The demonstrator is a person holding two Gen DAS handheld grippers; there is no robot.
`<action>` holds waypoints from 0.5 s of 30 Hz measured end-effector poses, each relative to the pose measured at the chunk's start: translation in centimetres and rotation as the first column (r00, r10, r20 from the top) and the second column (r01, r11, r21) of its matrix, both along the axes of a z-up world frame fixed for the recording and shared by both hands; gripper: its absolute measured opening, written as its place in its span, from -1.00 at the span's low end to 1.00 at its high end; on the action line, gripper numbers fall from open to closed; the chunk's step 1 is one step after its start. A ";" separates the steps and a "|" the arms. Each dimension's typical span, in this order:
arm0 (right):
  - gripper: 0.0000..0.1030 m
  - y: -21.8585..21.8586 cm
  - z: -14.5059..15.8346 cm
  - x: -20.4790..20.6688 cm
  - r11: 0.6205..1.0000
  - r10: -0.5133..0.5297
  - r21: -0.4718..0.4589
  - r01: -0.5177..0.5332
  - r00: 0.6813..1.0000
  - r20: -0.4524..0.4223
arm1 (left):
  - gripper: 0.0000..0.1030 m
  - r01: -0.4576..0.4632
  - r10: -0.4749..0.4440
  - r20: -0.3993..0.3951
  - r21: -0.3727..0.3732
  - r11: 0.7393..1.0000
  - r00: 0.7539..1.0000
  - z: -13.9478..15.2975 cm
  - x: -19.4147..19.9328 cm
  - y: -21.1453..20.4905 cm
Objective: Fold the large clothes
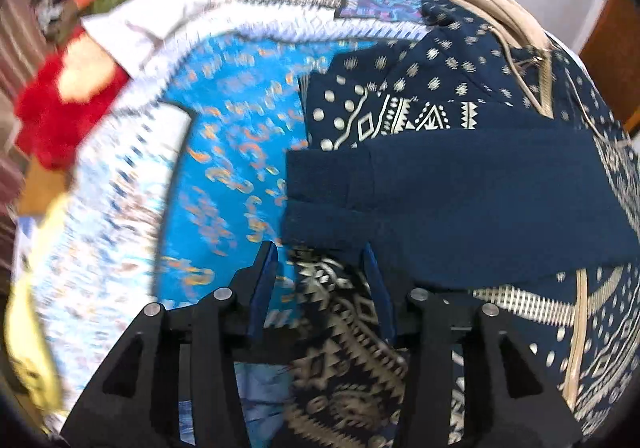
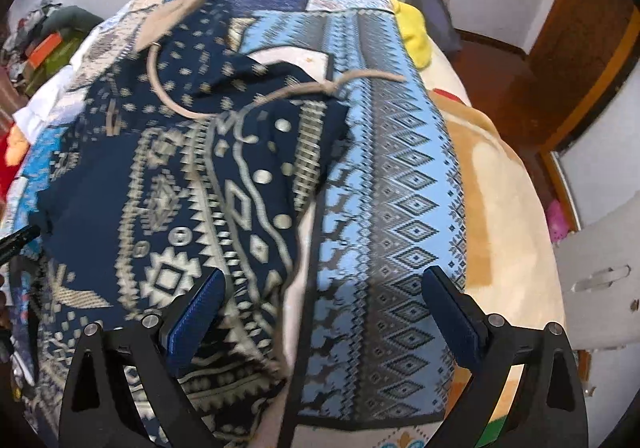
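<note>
In the left wrist view, the left gripper [image 1: 322, 272] pointed down at a navy patterned garment [image 1: 460, 200] spread on a bed. Its jaws stood partly apart, with a patterned fold of the garment lying between them; whether the pads pressed on it could not be told. A plain navy band of the garment lay just beyond the fingertips. A bright blue bedspread [image 1: 232, 152] lay left of the garment, and a red cloth [image 1: 52, 116] sat at the far left edge.

In the right wrist view, the right gripper [image 2: 324, 288] hung with jaws wide apart over the garment's [image 2: 180, 176] right edge, gripping nothing. A beige drawstring [image 2: 280, 94] trailed across the garment's top onto a light blue patterned blanket [image 2: 400, 188].
</note>
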State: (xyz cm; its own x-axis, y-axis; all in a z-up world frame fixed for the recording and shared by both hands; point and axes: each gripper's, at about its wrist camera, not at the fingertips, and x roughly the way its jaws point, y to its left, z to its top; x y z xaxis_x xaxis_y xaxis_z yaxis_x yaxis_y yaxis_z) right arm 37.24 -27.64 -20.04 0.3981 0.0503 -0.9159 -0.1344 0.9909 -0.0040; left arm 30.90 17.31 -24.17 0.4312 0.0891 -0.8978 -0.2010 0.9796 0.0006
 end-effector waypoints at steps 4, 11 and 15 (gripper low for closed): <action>0.90 1.0 2.5 -0.4 0.999 0.025 0.034 -0.026 0.999 0.047 | 0.09 0.046 -0.048 0.043 0.051 0.998 0.998 3.2 -0.8 -0.6; 0.90 3.6 8.1 -0.3 0.992 0.062 0.101 -0.079 0.984 0.164 | 0.58 0.107 -0.120 0.168 0.086 0.991 0.978 9.4 1.0 -2.9; 0.91 5.7 10.8 0.7 0.984 0.086 0.132 -0.119 0.970 0.229 | 0.75 0.147 -0.165 0.236 0.093 0.985 0.958 12.7 2.8 -4.8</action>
State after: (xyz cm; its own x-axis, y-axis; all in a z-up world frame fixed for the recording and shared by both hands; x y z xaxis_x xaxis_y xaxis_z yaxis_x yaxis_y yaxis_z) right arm 37.96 -21.99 -9.26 0.5758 0.2264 -0.7856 -0.2473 0.9641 0.0966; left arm 33.66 12.51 -11.43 0.6482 0.0648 -0.7587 -0.0484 0.9979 0.0440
